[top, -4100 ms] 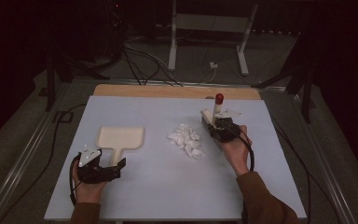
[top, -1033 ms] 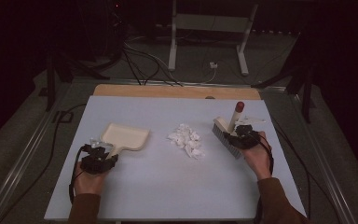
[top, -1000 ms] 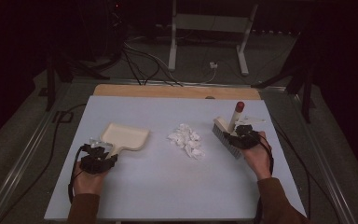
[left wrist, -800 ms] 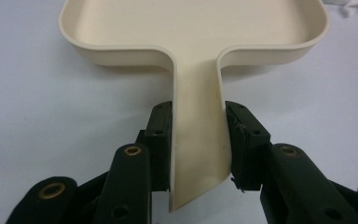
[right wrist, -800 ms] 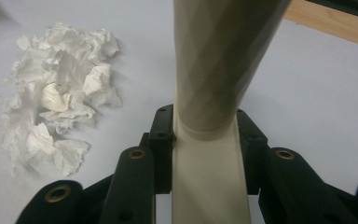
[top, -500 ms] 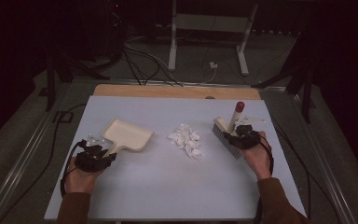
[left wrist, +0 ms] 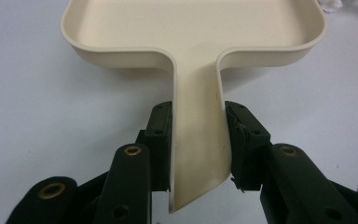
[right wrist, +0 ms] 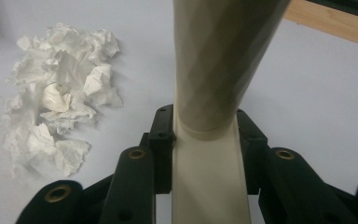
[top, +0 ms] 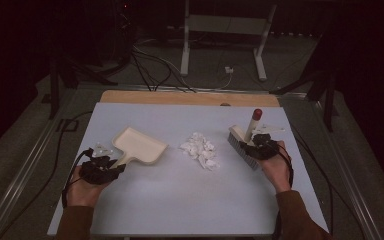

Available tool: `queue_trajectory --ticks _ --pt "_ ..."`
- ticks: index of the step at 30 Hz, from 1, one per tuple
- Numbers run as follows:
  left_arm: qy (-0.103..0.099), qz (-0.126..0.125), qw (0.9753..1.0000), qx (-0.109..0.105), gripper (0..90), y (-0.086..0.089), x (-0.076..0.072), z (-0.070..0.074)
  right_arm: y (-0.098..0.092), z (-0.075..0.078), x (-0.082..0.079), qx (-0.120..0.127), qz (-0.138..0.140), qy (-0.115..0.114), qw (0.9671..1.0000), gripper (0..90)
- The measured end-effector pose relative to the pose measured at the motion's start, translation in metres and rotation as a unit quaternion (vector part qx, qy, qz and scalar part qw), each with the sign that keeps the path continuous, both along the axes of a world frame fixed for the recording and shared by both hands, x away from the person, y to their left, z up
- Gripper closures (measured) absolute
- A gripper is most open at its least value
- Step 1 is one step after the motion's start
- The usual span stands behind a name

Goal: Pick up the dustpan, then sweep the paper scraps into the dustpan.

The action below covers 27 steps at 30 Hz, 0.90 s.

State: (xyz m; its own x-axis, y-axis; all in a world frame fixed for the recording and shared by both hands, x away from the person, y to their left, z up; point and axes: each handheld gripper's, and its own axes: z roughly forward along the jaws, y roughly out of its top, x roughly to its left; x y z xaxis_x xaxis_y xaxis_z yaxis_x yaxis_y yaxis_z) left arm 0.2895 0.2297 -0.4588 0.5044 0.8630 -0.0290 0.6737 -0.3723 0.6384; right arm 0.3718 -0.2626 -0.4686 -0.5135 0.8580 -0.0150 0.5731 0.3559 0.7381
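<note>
Gripping dustpan point(left wrist: 198, 56) handle, left gripper point(left wrist: 198, 140) jaws clenched; right gripper point(right wrist: 205, 149) jaws clamp brush point(right wrist: 214, 70); no writing legible.

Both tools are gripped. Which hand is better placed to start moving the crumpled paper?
Right, likely. The right gripper is shut on the brush, whose bristles sit just beside the paper scraps. The left gripper holds the dustpan by its handle, mouth towards the pile, ready to receive.

Dustpan point(top: 139, 146) on the table point(top: 180, 200), left of the paper pile point(top: 200, 149). Brush point(top: 245, 141) to the right of the pile. Both near it, not touching.
</note>
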Motion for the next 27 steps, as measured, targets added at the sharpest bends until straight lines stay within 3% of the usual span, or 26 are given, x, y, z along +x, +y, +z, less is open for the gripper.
queue_trajectory --ticks 10,27 --pt "0.004 -0.035 0.9992 0.017 66.0 -0.0053 0.0006 0.0043 -0.0002 0.0001 0.0 0.0 0.001 0.001 1.0 66.8" --pt "-0.007 -0.085 0.9961 0.022 65.9 -0.0055 -0.0006 0.0091 -0.0001 0.0 0.0002 0.001 -0.001 0.001 1.0 66.8"
